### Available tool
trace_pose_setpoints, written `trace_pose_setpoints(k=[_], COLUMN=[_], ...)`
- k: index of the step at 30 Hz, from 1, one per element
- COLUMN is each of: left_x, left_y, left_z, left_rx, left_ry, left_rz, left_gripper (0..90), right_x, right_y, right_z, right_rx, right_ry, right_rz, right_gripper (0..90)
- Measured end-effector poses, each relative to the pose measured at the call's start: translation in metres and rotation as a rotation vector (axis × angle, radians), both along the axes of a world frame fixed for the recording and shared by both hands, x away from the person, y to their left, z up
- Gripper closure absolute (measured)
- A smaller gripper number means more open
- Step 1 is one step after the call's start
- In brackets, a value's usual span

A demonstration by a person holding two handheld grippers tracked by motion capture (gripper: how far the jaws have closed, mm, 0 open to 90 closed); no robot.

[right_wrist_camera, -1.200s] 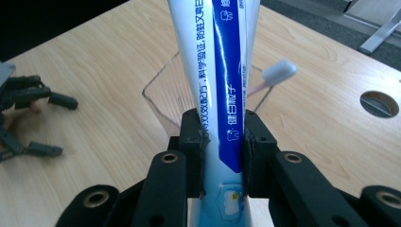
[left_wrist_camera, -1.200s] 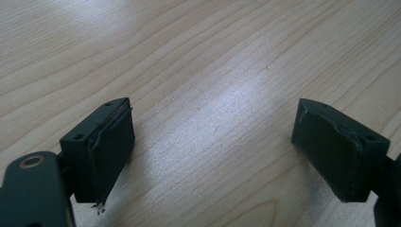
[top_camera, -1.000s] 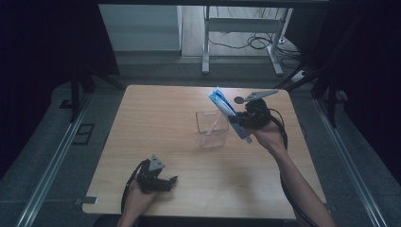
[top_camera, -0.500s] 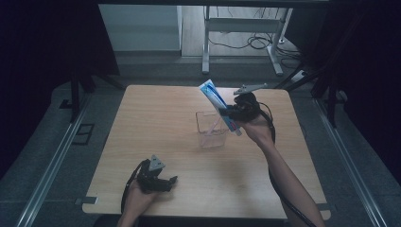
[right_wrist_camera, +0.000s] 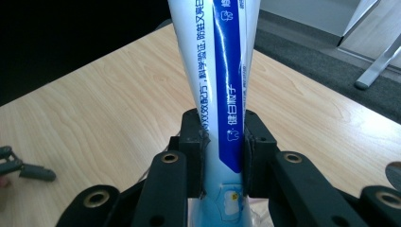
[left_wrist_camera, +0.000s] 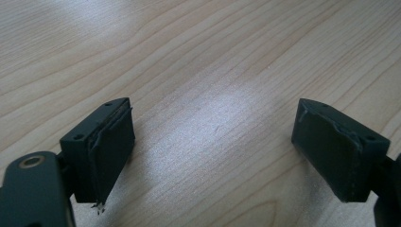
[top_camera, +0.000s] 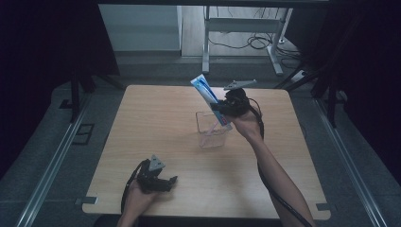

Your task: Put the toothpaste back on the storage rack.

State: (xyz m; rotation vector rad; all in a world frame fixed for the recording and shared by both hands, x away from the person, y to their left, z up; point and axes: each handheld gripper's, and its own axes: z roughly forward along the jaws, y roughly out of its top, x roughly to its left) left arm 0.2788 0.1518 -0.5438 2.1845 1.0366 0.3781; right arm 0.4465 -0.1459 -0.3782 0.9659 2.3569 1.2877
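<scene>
We held the right gripper (top_camera: 222, 109) above the far middle of the table (top_camera: 156, 123), its jaws clamped on a toothpaste tube (top_camera: 208, 97). The tube was white and blue and stood tilted, its flat end up and leaning toward the far left, its lower end dipping toward a clear cup (top_camera: 211, 130) that stood on the wood just below the gripper. Whether the tube touched the cup's rim we could not tell from above. In the right gripper view the two black pads pressed the tube (right_wrist_camera: 222, 94) on both sides near its lower part (the printed blue stripe ran straight up between them), and the tabletop (right_wrist_camera: 94, 123) lay beyond.

The left gripper (top_camera: 158, 179) rested low at the near edge of the table, well apart from the cup and the tube, with our hand (top_camera: 137, 198) behind it. In the left gripper view its jaws stood wide apart with nothing between them, just bare wood grain (left_wrist_camera: 213, 94) under them.
</scene>
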Motion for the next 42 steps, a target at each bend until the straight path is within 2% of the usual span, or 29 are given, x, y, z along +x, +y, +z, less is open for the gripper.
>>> trace_pose_setpoints(k=[8,15,42], left_x=[0.000,0.000,0.000], left_y=[0.000,0.000,0.000], left_z=[0.000,0.000,0.000], left_rx=[0.001,0.001,0.004], left_ry=[-0.001,0.000,0.001], left_rz=[-0.001,-0.001,-0.004], left_gripper=[14.1,14.0,14.1], right_x=[0.008,0.013,0.014], right_y=[0.010,0.016,0.020], right_z=[-0.006,-0.021,-0.053], right_rx=[0.012,0.004,-0.045], right_ry=[-0.012,-0.013,-0.010], right_rz=[-0.006,-0.007,-0.009], right_gripper=[73.8,73.8,73.3])
